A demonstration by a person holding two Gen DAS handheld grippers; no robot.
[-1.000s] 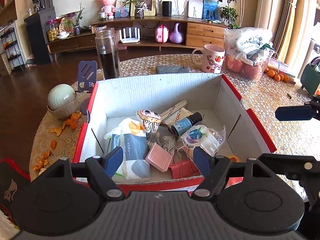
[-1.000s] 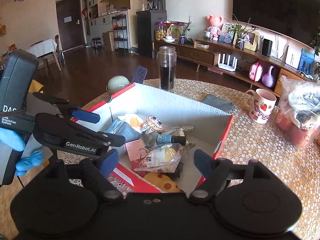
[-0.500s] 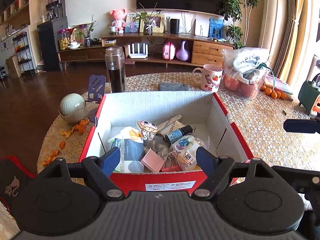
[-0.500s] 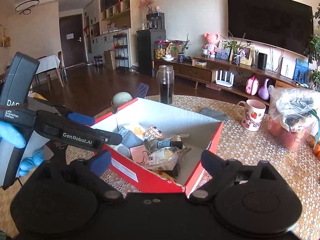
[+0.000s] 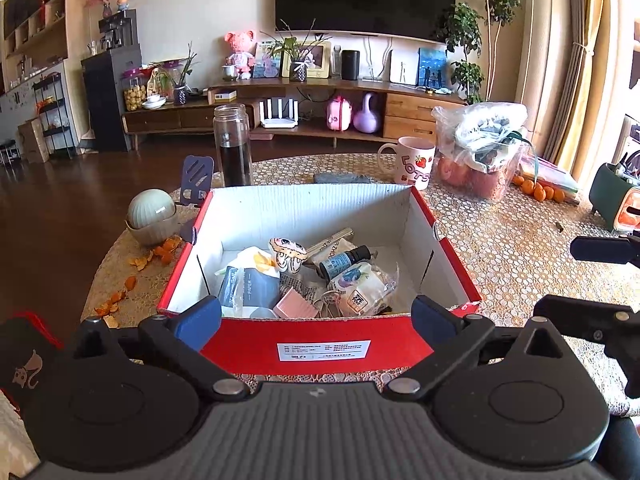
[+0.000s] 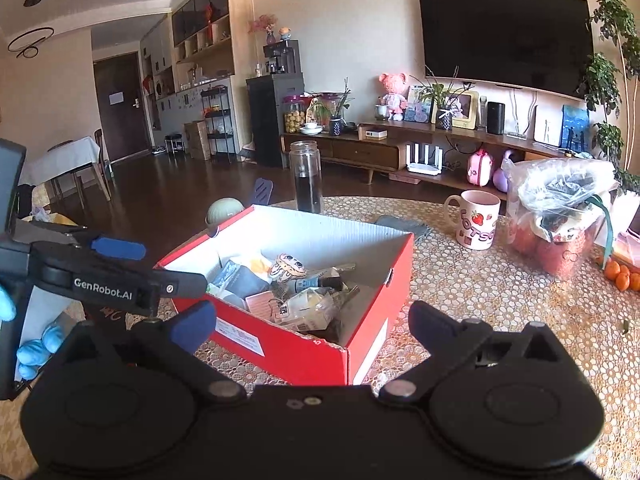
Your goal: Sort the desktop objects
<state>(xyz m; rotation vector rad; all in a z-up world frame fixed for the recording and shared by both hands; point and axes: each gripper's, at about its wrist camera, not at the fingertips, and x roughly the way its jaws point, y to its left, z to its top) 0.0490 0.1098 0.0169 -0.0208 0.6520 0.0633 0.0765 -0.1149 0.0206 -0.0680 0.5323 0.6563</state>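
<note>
A red cardboard box [image 5: 320,332] with a white inside stands on the round table; it also shows in the right wrist view [image 6: 372,312]. In it lie a tissue pack [image 5: 250,288], a cartoon plush charm [image 5: 287,253], a small dark dropper bottle [image 5: 344,262], a pink block [image 5: 294,305], a wrapped snack [image 5: 358,286] and binder clips. My left gripper [image 5: 316,316] is open and empty just in front of the box's near wall. My right gripper [image 6: 312,318] is open and empty, in front of the box's near right corner.
Behind the box stand a glass bottle of dark liquid [image 5: 233,146], a strawberry mug [image 5: 414,161], a grey pouch [image 5: 342,178] and a bag of fruit [image 5: 482,160]. A bowl [image 5: 152,216] and orange peel [image 5: 144,258] lie left. Mandarins [image 5: 538,190] lie far right.
Both grippers have drawn back and up from over the box to in front of it. The objects in the box have not moved.
</note>
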